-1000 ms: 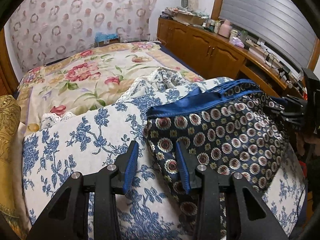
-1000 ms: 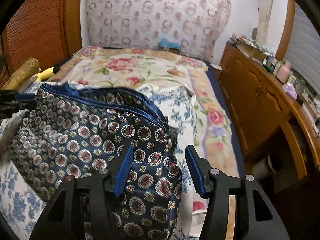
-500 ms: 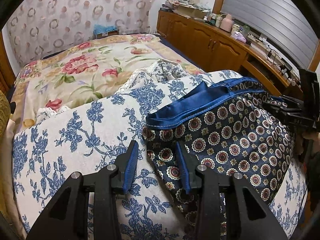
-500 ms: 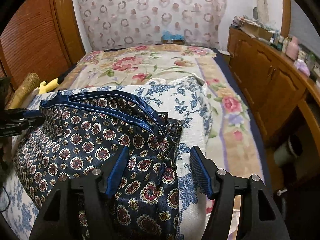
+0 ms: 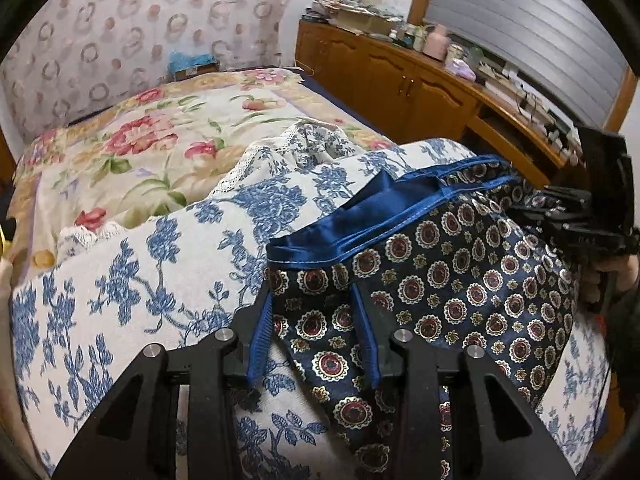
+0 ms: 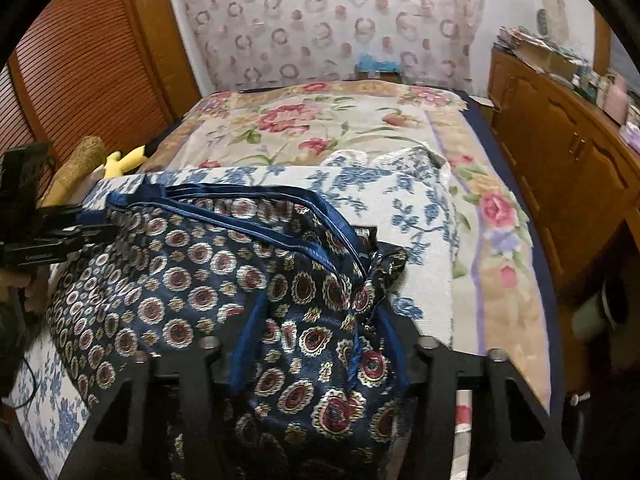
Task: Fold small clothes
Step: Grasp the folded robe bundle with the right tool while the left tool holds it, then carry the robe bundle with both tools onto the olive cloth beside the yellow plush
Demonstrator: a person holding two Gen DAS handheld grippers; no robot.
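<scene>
I have the patterned shorts (image 5: 460, 280) spread across the blue-flowered cushion (image 5: 120, 280) at lower centre, waistband running left to right; my left gripper (image 5: 316, 336) straddles one side with jaws parted, unclosed. My right gripper (image 6: 316, 344) brackets the opposite bunched side, jaws also apart; both sit equally near.

Straddling the patterned shorts (image 6: 192, 280) with the right tool (image 6: 316, 344), fabric bunching between spread fingers. Lying over the blue-flowered cloth (image 6: 416, 216) on the bed (image 6: 500, 280).

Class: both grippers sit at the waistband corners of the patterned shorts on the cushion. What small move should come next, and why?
Probably close both sets of jaws. The left gripper and right gripper each straddle a corner of the patterned shorts with jaws apart, so the fabric is between them but not yet pinched. The shorts lie on the blue floral cushion.
</scene>
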